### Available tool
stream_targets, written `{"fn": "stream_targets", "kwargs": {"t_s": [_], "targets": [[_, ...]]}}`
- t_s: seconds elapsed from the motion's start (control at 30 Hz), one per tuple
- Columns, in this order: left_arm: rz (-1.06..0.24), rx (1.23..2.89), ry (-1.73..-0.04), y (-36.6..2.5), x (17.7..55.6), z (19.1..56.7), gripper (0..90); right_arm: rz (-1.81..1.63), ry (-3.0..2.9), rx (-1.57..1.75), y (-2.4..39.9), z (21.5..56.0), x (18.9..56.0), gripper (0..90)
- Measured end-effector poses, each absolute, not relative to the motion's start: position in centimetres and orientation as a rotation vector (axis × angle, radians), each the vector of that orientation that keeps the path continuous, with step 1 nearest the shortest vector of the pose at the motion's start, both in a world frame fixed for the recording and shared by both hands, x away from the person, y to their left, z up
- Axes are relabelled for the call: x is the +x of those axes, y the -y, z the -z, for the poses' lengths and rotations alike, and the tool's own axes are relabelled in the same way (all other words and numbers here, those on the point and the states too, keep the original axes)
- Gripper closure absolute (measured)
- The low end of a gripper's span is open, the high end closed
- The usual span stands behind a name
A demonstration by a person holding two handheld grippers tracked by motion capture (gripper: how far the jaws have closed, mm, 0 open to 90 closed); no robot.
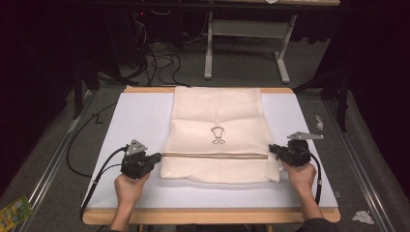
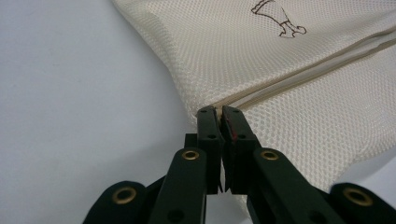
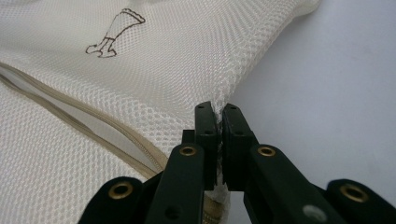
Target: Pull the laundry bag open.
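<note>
A cream mesh bag with a small dark printed figure and a zip line lies flat on the white table sheet. My left gripper is shut on the bag's left edge, at the end of the zip. Mesh spreads ahead of its fingertips. My right gripper is shut on the bag's right edge, with a pinch of mesh between its pads. The bag and zip run off to the left in the right gripper view.
The sheet lies on a wooden-edged table. Cables and a table frame stand on the floor beyond. A green packet and crumpled paper lie on the floor at the near corners.
</note>
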State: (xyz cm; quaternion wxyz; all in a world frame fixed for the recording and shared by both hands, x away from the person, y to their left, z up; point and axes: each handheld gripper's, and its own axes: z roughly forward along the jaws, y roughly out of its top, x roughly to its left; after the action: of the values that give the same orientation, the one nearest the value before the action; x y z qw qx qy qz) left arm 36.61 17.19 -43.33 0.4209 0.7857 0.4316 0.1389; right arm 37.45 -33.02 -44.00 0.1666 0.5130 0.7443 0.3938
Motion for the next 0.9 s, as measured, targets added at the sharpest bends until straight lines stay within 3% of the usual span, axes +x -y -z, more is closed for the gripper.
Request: {"fn": "stream_targets", "kwargs": {"t_s": [0.9], "targets": [[-0.349, 2.050, -1.084, -16.5, 36.6, 44.0, 86.4, -1.040, -2.143, 1.482, 32.8, 45.7, 37.2, 82.6]]}}
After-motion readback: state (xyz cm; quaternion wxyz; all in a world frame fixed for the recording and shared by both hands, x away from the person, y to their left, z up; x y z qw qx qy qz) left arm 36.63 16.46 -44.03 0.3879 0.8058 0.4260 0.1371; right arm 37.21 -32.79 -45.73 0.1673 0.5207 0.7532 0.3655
